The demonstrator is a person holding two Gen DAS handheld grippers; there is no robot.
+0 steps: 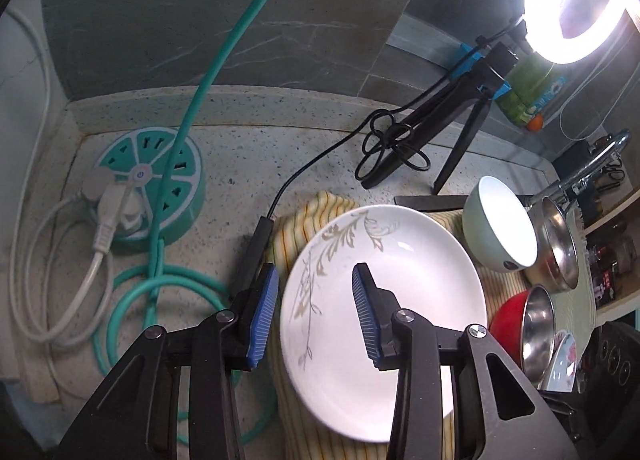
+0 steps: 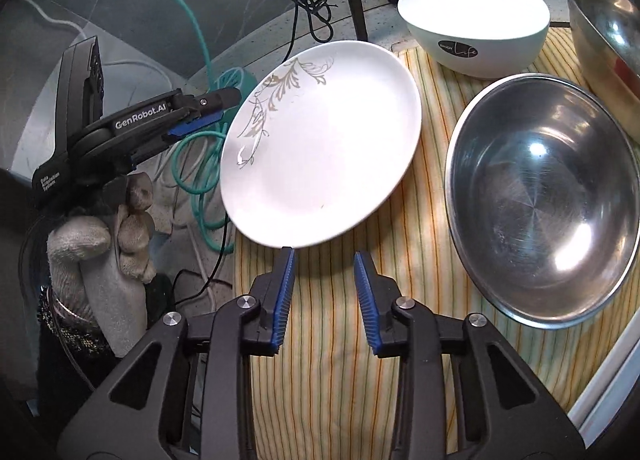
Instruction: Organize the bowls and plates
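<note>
A white plate with a grey leaf pattern (image 1: 400, 280) (image 2: 320, 148) lies on a yellow striped cloth (image 2: 340, 360). My left gripper (image 1: 315, 312) is open, its fingers straddling the plate's left rim; it also shows in the right wrist view (image 2: 200, 116) at the plate's left edge. My right gripper (image 2: 325, 296) is open and empty just short of the plate's near rim. A pale green bowl (image 2: 476, 20) (image 1: 500, 220) stands behind the plate. A steel bowl (image 2: 544, 196) sits to its right, with another steel bowl (image 2: 604, 28) behind.
A round teal power strip (image 1: 156, 184) with a teal cable (image 1: 152, 292) and white cords lies left on the speckled counter. A black tripod (image 1: 452, 120) with a ring light (image 1: 576, 0) stands behind. A red bowl (image 1: 508, 320) nests under a steel one at right.
</note>
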